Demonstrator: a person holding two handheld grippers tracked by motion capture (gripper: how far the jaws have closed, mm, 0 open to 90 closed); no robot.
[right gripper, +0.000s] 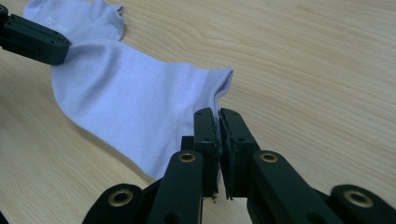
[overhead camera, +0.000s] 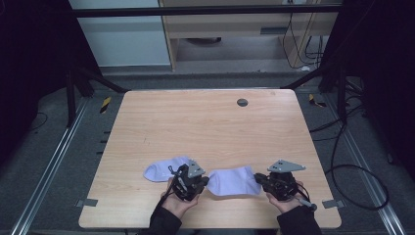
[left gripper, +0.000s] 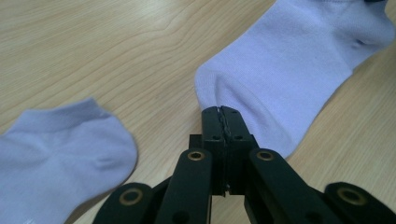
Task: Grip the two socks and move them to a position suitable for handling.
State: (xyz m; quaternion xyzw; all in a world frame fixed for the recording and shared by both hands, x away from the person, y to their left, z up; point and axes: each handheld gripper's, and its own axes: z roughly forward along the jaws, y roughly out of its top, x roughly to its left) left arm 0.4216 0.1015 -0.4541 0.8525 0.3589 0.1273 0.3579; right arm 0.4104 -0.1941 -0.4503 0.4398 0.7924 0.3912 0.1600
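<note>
Lavender knit fabric, a short ankle sock (overhead camera: 234, 182), is stretched between the two grippers near the front edge of the pale wooden counter (overhead camera: 205, 122). The left gripper (left gripper: 223, 114) has its black fingers (left gripper: 212, 126) pressed together on one end of this sock; from the left gripper view the cloth runs away from the tips toward the upper right. The right gripper (right gripper: 218, 116) pinches the opposite end, beside the ribbed cuff opening, its fingers (right gripper: 205, 130) closed with a thin fold of fabric between them. In the high view the left gripper (overhead camera: 205, 180) and right gripper (overhead camera: 258, 178) face each other across the sock, each held by a hand in a dark sleeve. A second lavender ankle sock (overhead camera: 164, 169) lies flat on the counter just to the left of the left gripper, untouched. A small dark round disc (overhead camera: 242, 102) sits near the counter's far edge.
</note>
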